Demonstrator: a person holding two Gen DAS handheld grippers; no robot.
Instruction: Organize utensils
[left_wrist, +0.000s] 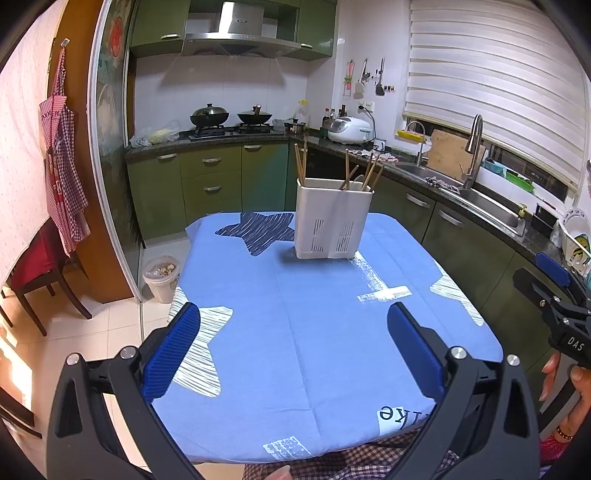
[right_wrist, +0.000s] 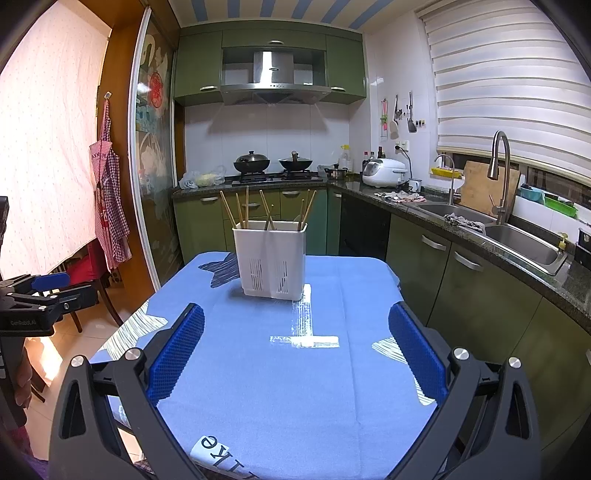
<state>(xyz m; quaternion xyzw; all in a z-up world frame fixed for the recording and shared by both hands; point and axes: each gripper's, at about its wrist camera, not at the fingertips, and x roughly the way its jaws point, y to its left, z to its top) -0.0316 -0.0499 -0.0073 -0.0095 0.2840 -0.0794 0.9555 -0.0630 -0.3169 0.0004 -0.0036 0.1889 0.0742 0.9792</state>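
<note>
While my left gripper (left_wrist: 293, 350) hangs with fingers apart and empty, the white holder (left_wrist: 332, 219) stands far across the blue surface (left_wrist: 295, 295); nudging it could topple it. From my right gripper (right_wrist: 295, 354) (also spread, empty), chopsticks (right_wrist: 243, 206) stand upright, splaying outward.

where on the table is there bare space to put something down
Most of the blue tablecloth is bare: the wide stretch between the white utensil holder and the near edge, plus strips either side of it. Only the far middle is taken, by the holder with its chopsticks.
</note>
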